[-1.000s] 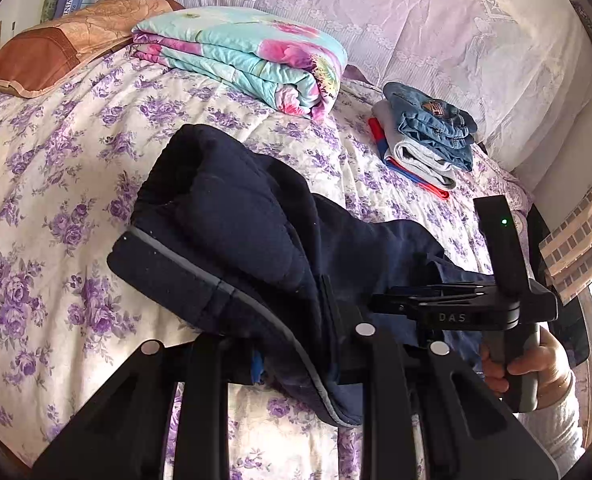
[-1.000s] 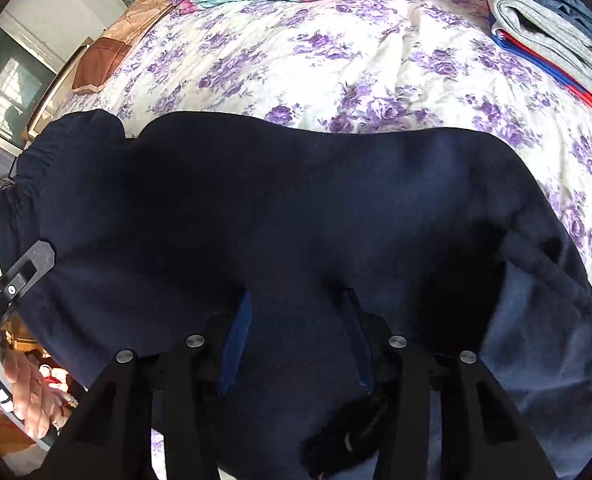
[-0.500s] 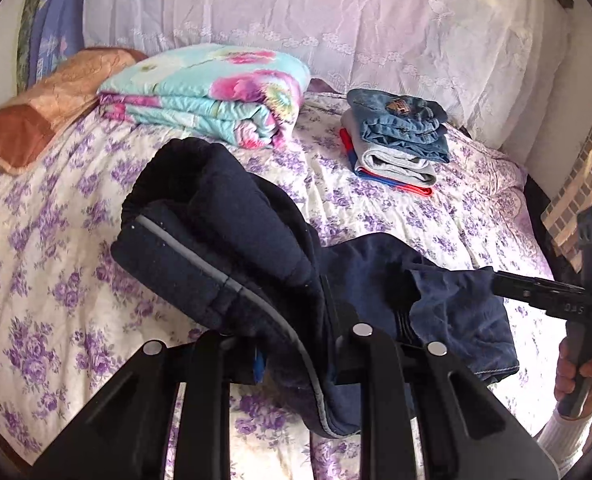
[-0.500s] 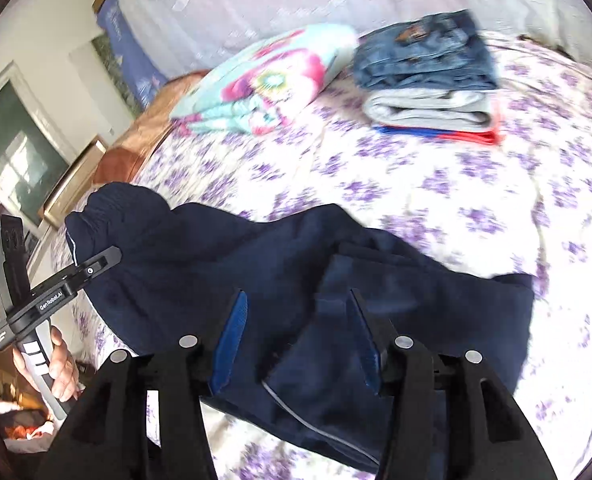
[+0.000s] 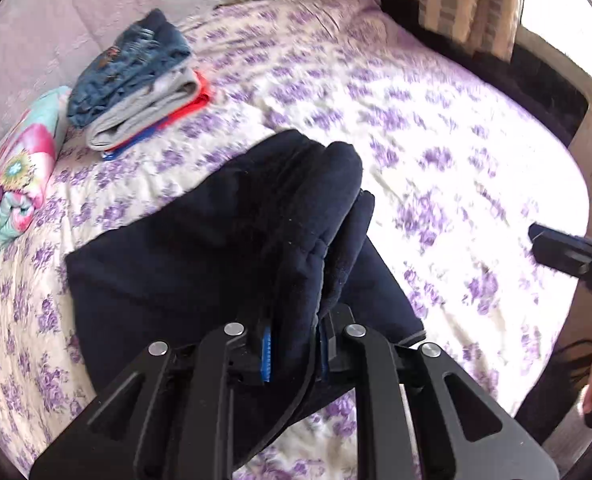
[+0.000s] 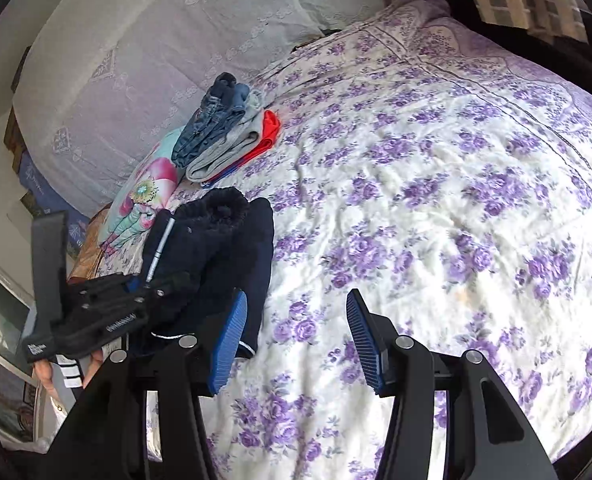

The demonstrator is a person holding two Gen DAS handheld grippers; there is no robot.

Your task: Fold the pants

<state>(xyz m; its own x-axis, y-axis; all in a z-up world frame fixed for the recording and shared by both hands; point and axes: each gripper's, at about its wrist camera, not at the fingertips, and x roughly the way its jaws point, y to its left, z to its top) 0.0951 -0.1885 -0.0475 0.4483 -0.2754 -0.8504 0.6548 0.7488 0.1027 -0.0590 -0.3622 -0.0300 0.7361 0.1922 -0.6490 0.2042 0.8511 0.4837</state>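
The navy pants lie bunched and doubled over on the flowered bedspread. My left gripper is clamped on a thick fold of them, its jaws still closing, and the cloth bulges out past the blue pads. In the right wrist view the same pants sit at the left with the left gripper and the hand holding it. My right gripper stands open over bare bedspread just right of the pants, with nothing between its fingers.
A stack of folded jeans, grey and red clothes lies near the headboard, beside a folded floral blanket. White lace pillows line the head of the bed. The bed's far edge meets a dark frame and a curtain.
The right gripper has let go of the pants and swung right over bare bedspread. The left gripper has carried its fold across, so the pants lie doubled over.
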